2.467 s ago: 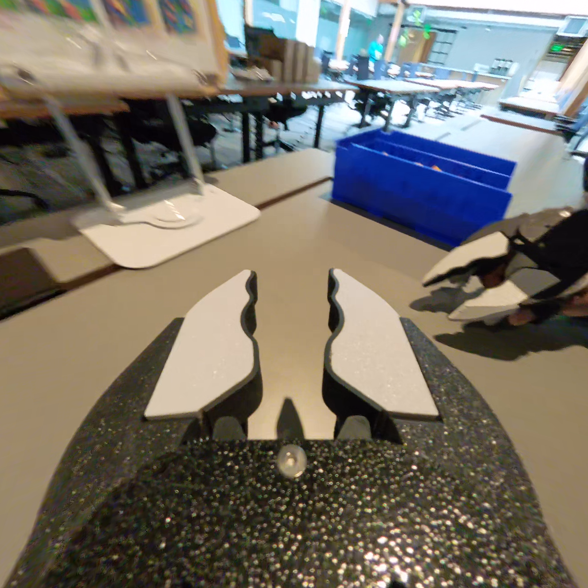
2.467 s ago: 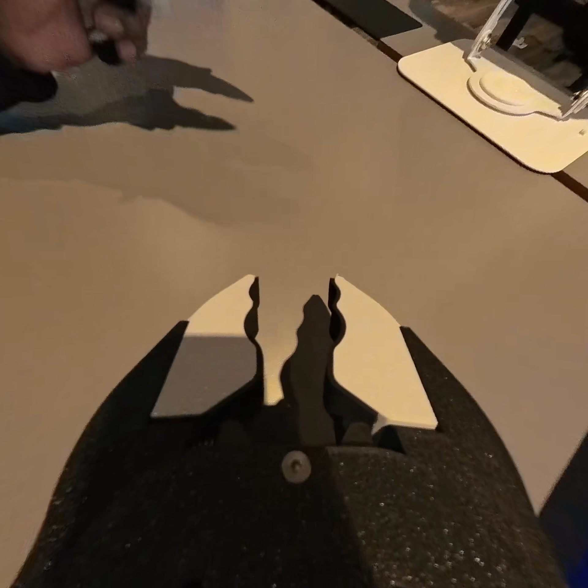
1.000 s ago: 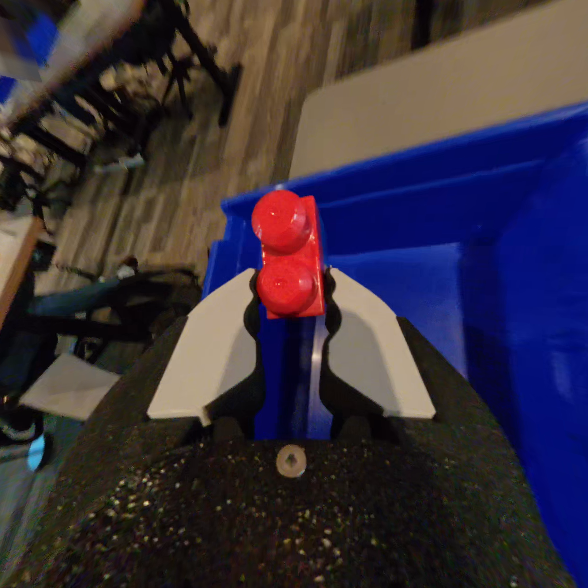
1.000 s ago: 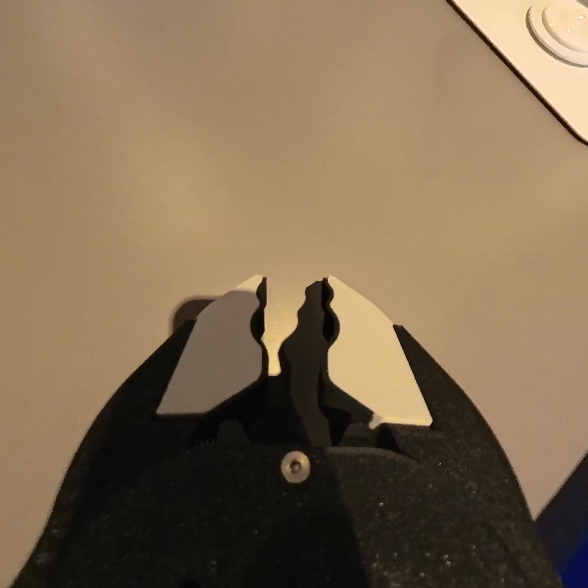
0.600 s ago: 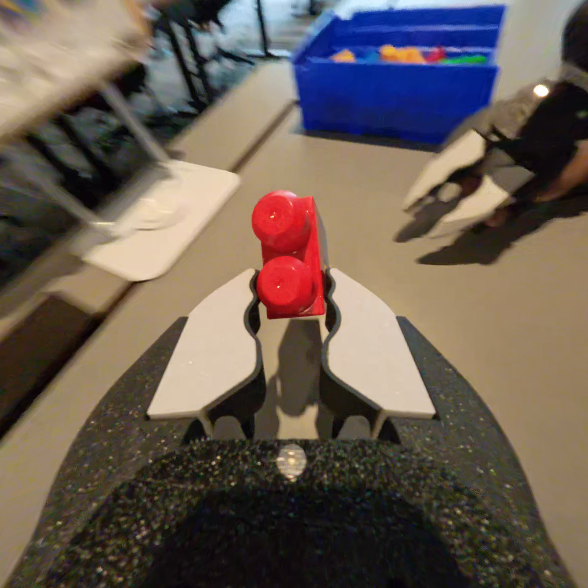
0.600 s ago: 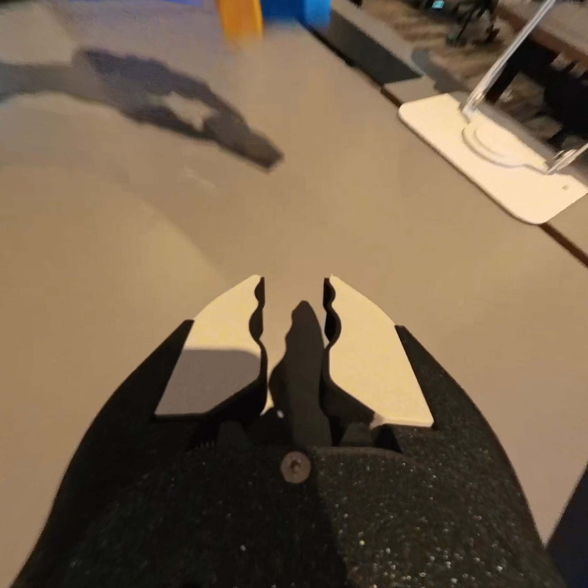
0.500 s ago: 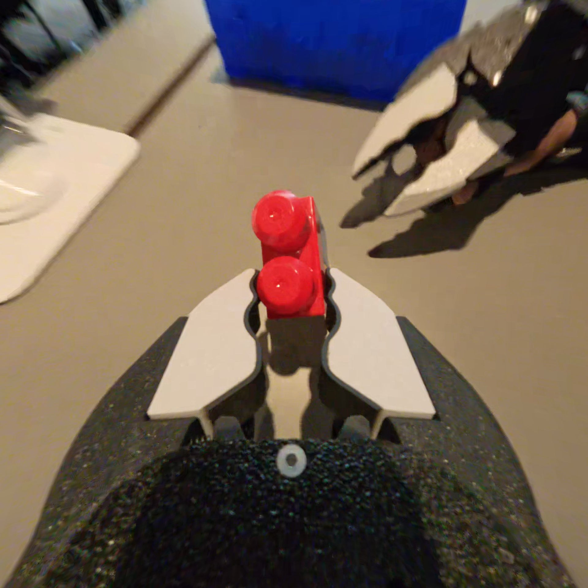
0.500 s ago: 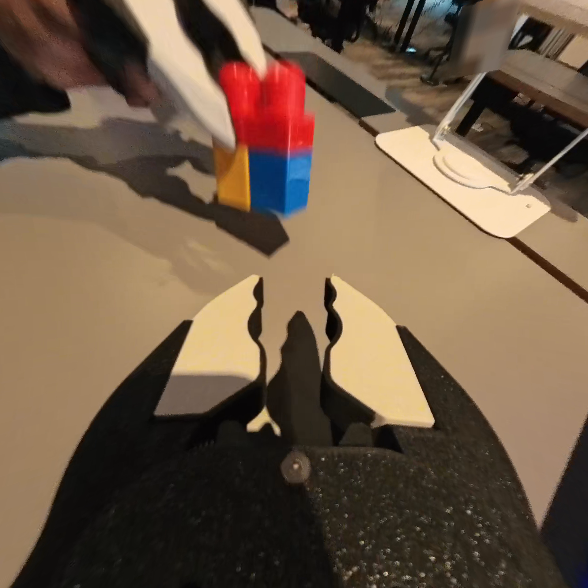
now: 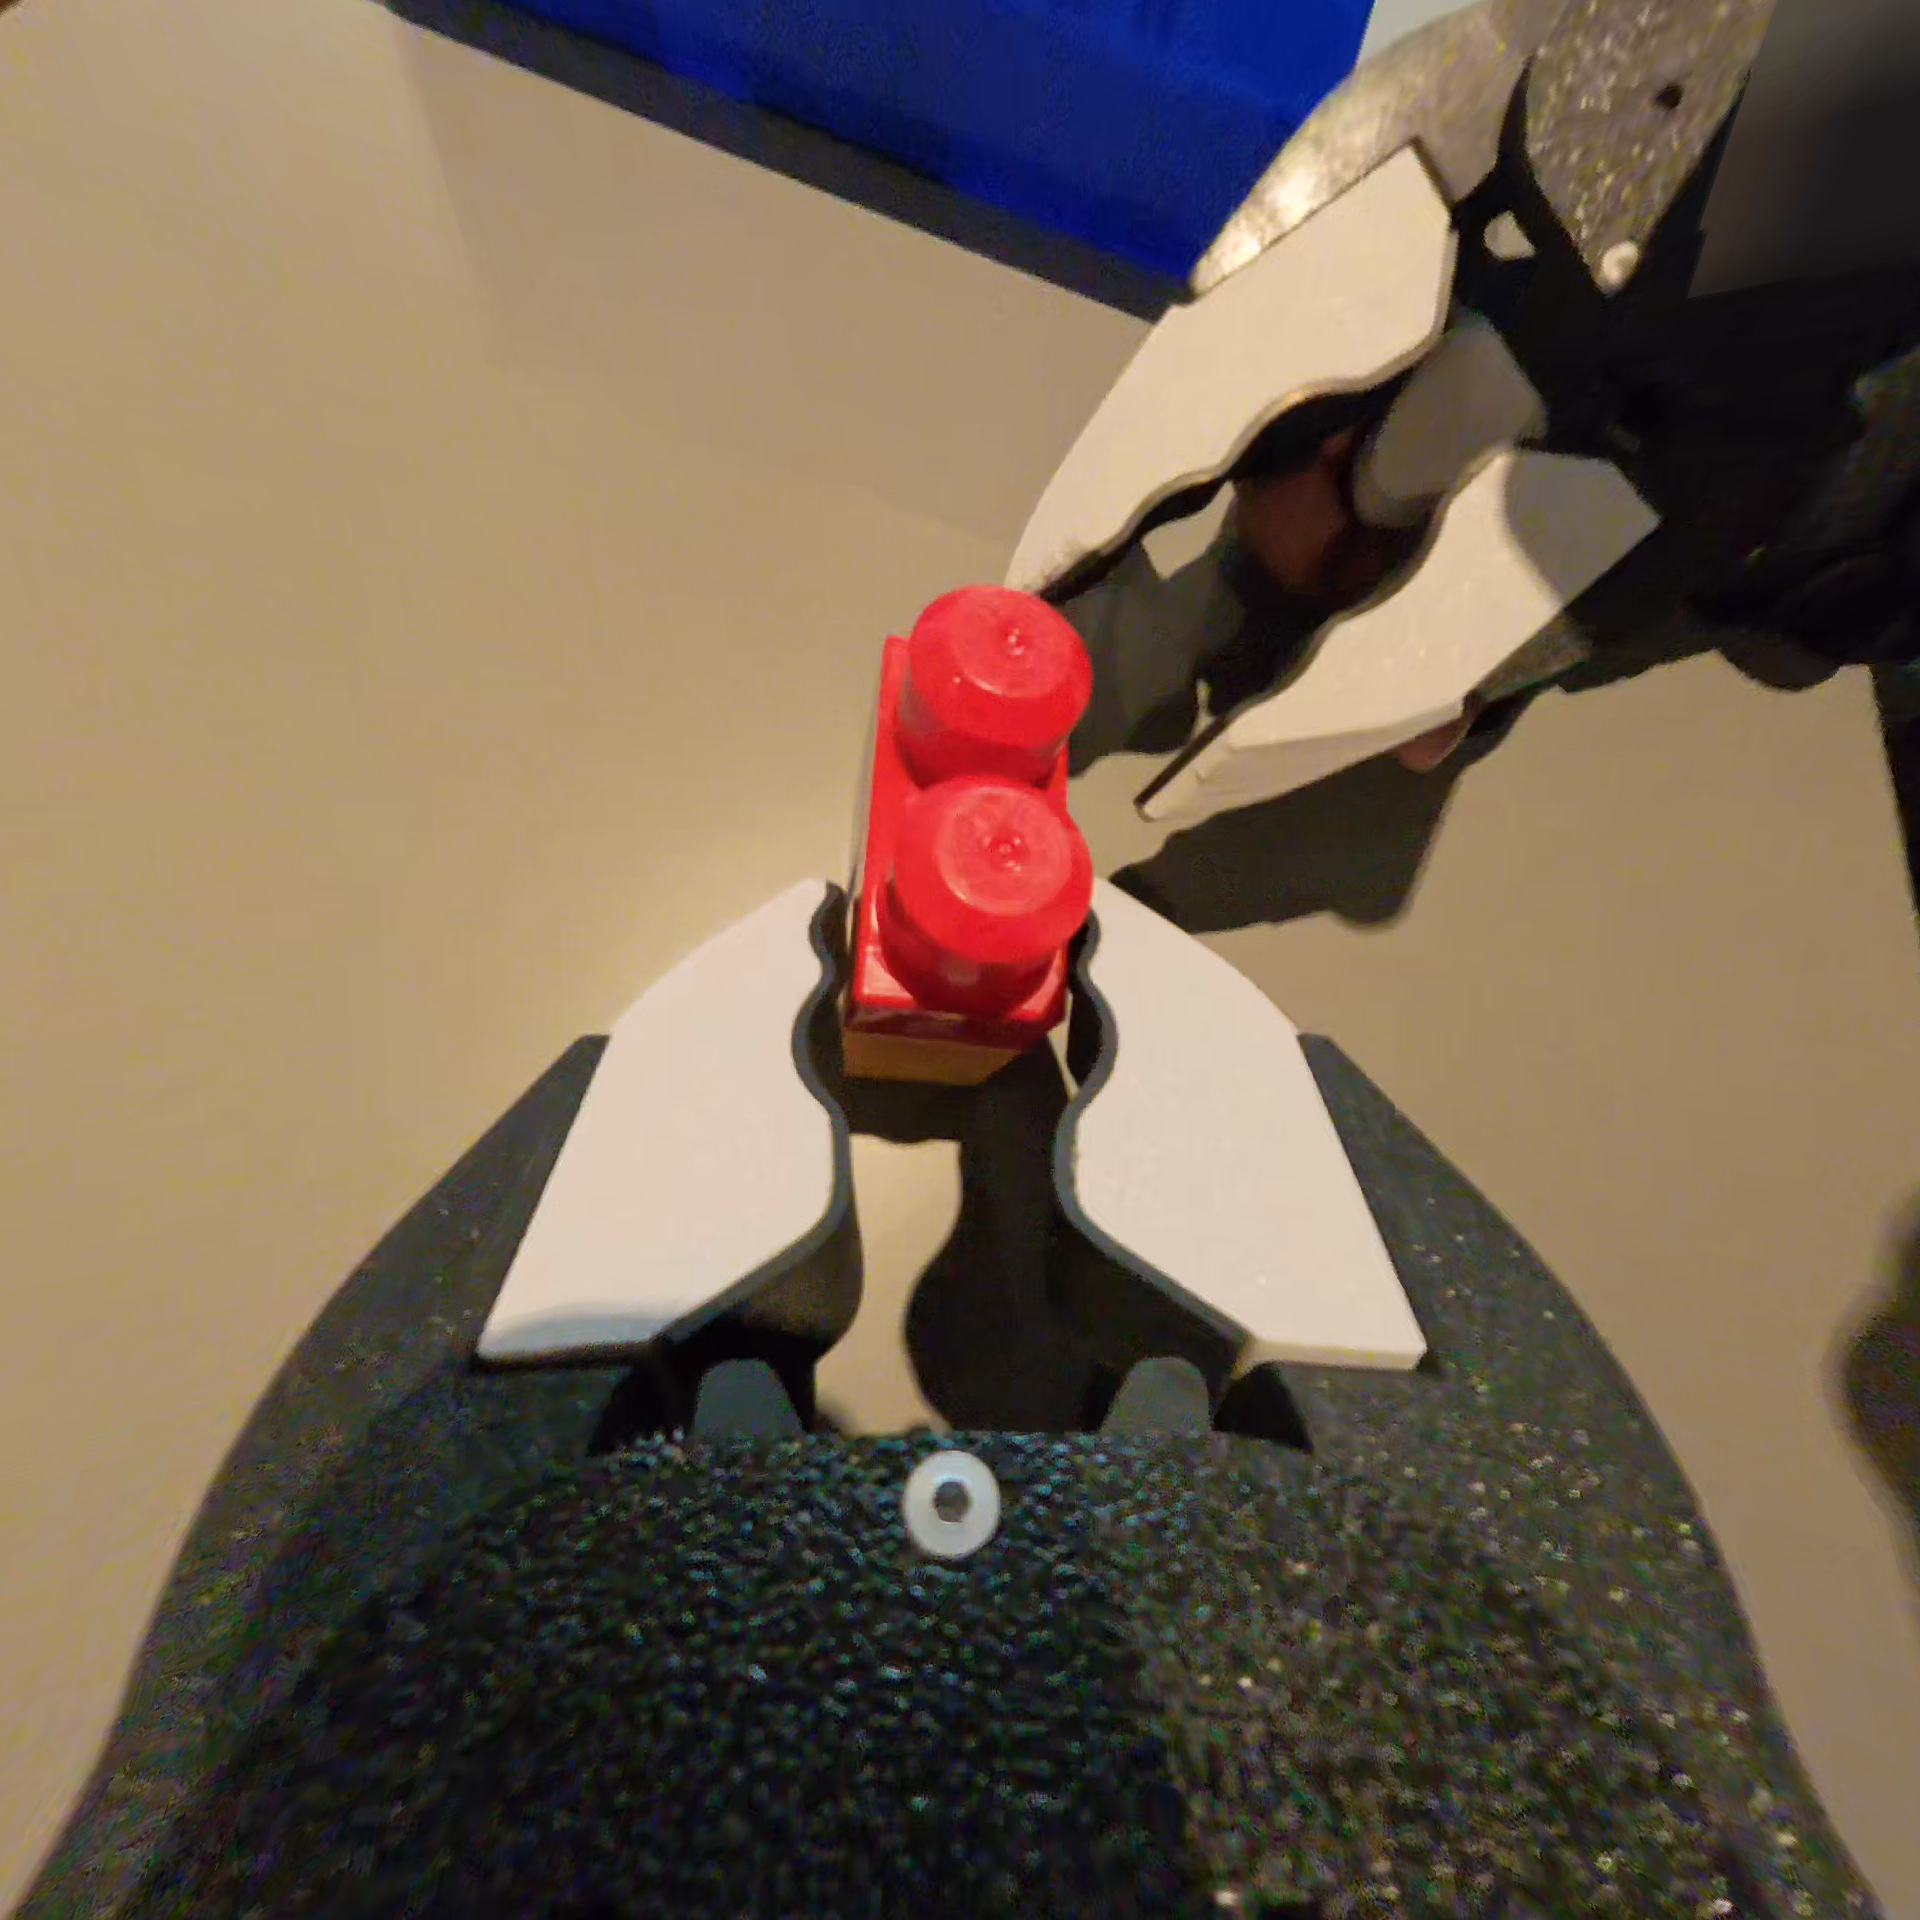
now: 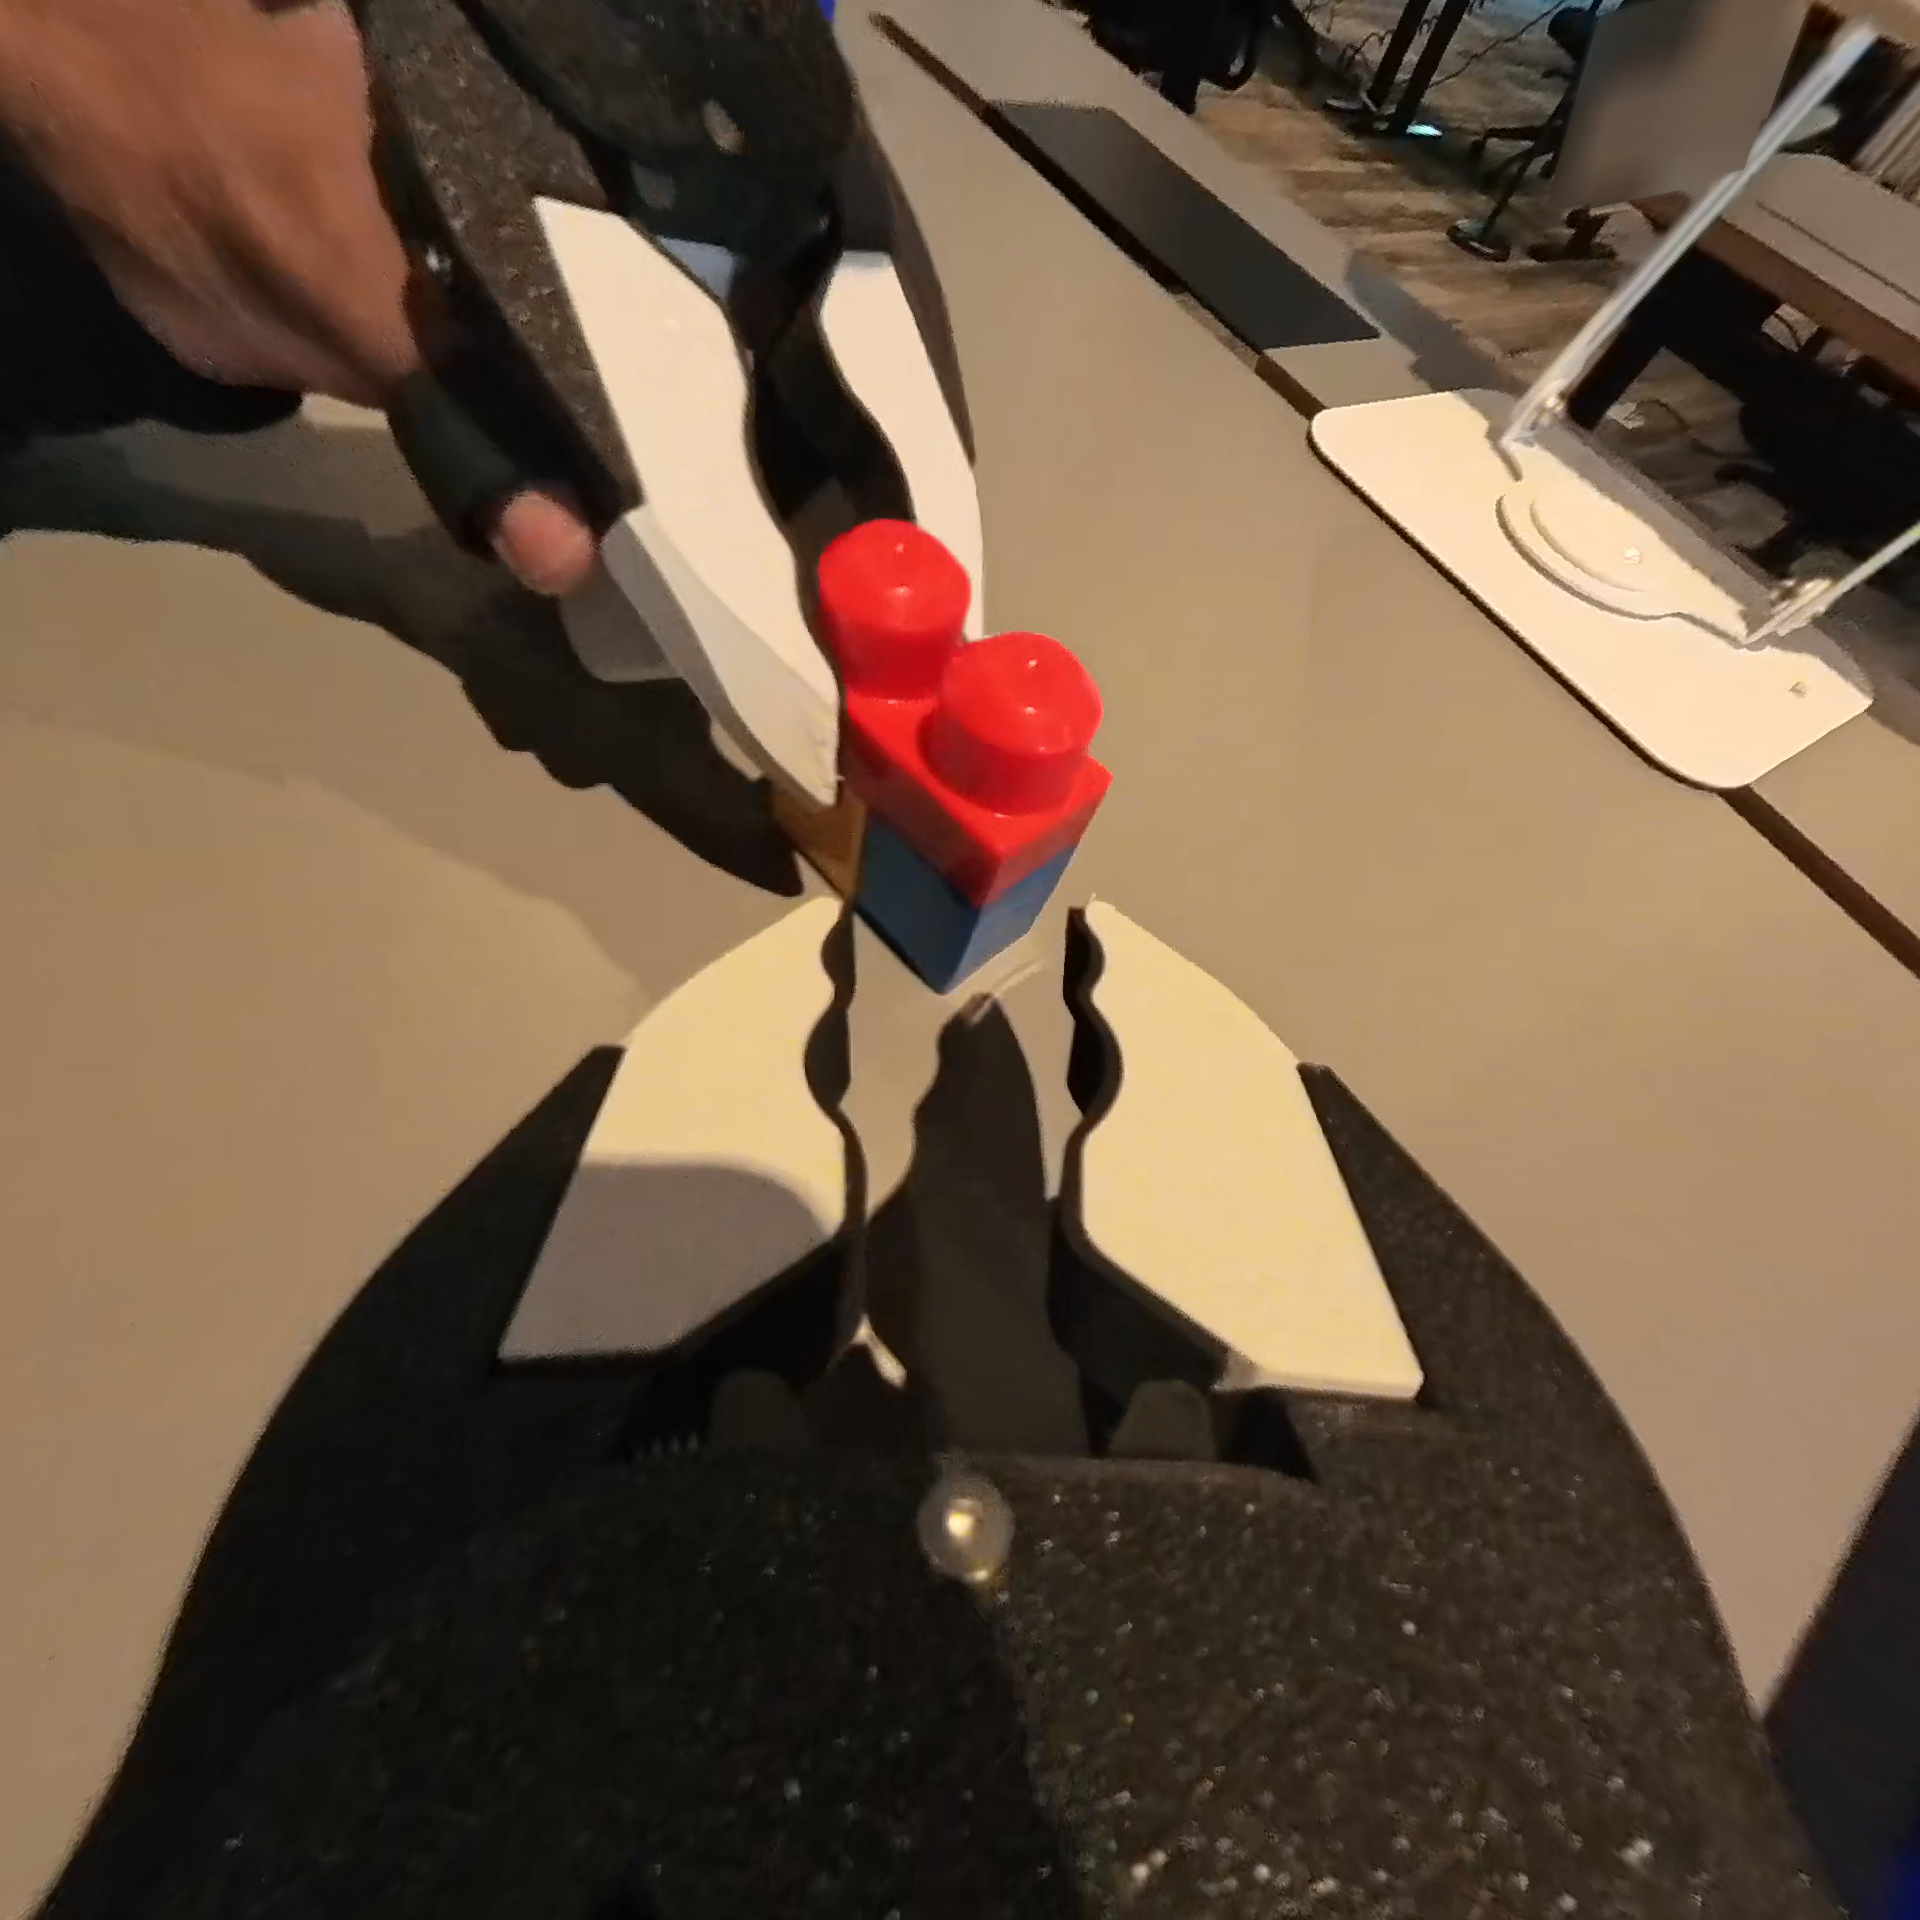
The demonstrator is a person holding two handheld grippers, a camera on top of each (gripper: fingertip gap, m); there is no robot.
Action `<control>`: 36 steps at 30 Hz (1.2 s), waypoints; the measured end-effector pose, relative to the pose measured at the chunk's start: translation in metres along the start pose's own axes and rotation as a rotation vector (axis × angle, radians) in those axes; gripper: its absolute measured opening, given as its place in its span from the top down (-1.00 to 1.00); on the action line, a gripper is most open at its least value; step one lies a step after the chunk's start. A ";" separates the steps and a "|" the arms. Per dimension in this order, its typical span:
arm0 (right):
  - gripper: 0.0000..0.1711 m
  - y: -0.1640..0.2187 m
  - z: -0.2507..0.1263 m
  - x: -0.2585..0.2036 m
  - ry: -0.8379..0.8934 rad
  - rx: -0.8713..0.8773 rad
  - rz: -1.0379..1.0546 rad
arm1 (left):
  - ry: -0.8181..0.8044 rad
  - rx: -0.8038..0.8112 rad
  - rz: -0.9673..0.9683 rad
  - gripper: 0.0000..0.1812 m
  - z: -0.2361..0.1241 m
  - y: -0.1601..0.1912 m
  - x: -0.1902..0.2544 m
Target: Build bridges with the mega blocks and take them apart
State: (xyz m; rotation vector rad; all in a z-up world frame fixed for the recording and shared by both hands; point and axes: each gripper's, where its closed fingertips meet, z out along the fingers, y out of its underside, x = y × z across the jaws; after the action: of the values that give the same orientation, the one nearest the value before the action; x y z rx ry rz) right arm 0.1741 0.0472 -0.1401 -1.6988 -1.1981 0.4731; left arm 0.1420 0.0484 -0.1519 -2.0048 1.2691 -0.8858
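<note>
The left gripper [image 9: 956,925] has its fingers clenched on the red block [image 9: 971,831], a two-stud brick seated across a blue block [image 10: 951,914] and a yellow block [image 9: 925,1060]. That makes a small bridge standing on the grey counter [image 9: 416,520], slightly right of centre in the left wrist view. In the right wrist view the red block [image 10: 966,727] sits over the blue one, with only a sliver of the yellow one visible behind the left gripper's white fingers [image 10: 707,540]. A hand [image 10: 208,187] holds that gripper from the upper left.

The right gripper [image 10: 961,914] hovers just near the blue block with its fingers released and a clear gap between them, holding nothing. The blue corner points into that gap.

The step in hand looks like either pressing the red span home or starting to pull it off; the pictures alone do not settle which. Either way, the right gripper should close squarely on the flat sides of the blue block, not on its corner, so it needs a slight turn to line up first. Then the left gripper can push or pull straight along the studs, without twisting, so the yellow support is not tipped over.

A blue bin [image 9: 987,94] stands at the far edge and a white stand base [image 10: 1579,582] lies to the far right. No brand, label or writing can be read anywhere.
</note>
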 end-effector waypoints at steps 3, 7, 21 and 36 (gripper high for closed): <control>0.54 0.003 0.003 -0.004 -0.001 -0.026 -0.043 | 0.023 0.055 -0.026 0.57 0.001 -0.001 0.000; 0.42 0.002 0.002 -0.008 -0.058 -0.017 -0.015 | 0.123 0.108 -0.048 0.59 -0.005 -0.002 0.007; 0.51 -0.013 -0.012 -0.043 -0.359 0.091 0.024 | 0.446 0.246 -0.029 0.58 -0.016 -0.022 0.059; 0.55 0.016 -0.004 -0.027 -0.132 -0.086 -0.297 | 0.633 0.299 -0.460 0.59 -0.028 -0.030 0.048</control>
State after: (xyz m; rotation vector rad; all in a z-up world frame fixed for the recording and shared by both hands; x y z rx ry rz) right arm 0.1729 0.0213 -0.1575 -1.5440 -1.5579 0.3589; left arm 0.1511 0.0109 -0.1016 -1.8571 0.8899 -1.9218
